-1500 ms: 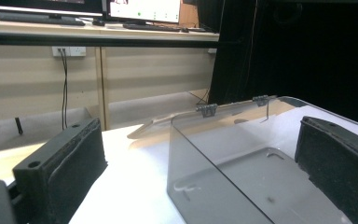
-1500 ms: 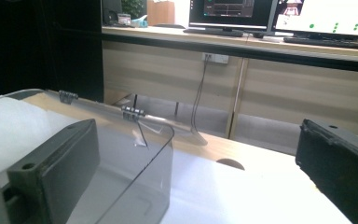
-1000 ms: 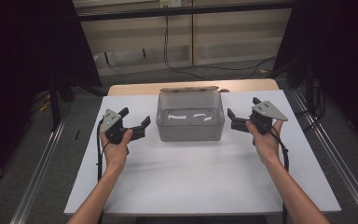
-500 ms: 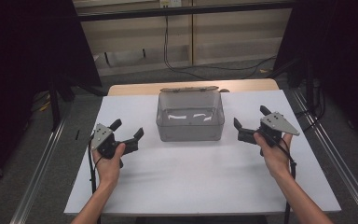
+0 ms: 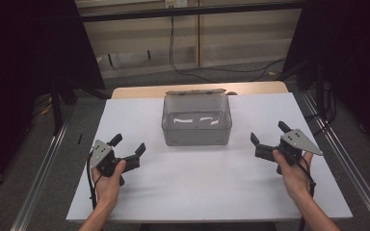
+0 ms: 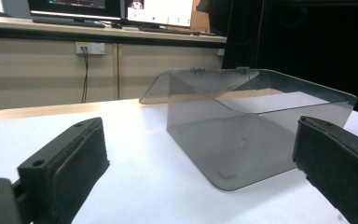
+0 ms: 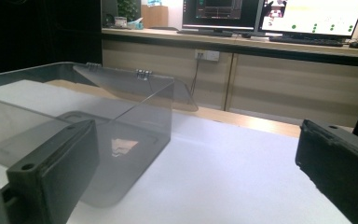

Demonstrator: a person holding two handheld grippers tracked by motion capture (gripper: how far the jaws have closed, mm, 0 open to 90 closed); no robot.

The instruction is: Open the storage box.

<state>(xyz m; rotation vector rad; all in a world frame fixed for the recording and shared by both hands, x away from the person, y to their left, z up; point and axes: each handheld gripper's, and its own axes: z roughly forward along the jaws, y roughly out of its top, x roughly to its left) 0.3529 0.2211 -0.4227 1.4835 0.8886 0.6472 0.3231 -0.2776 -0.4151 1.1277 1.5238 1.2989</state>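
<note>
Smoky grey, see-through plastic makes up the box (image 5: pixel 196 126), which stands upright at the middle of the far half of the white table (image 5: pixel 202 187), its hinged lid (image 5: pixel 196 91) thrown open and leaning back behind its far wall. Inside the box a few pale streaks show on the bottom; whether they are things or reflections cannot be told. From the left gripper view the box (image 6: pixel 256 126) shows a rounded lower corner and thin straight walls, with two small hinges on its far rim, and the lid (image 6: pixel 161 88) slopes away behind it. Left of the box and nearer the person, the left gripper (image 5: pixel 129 146) is held just above the table, its jaws spread wide and pointing toward the box, well apart from it. Right of the box, at about the same nearness, the right gripper (image 5: pixel 269 138) is held likewise, jaws spread wide, nothing between them, a grey plate on its top. Bare white table lies between each gripper and the box. Beyond the box, a strip of wooden tabletop (image 5: pixel 139 91) shows past the white sheet, then a floor with black cables (image 5: pixel 192 67) before a beige wall.
</note>
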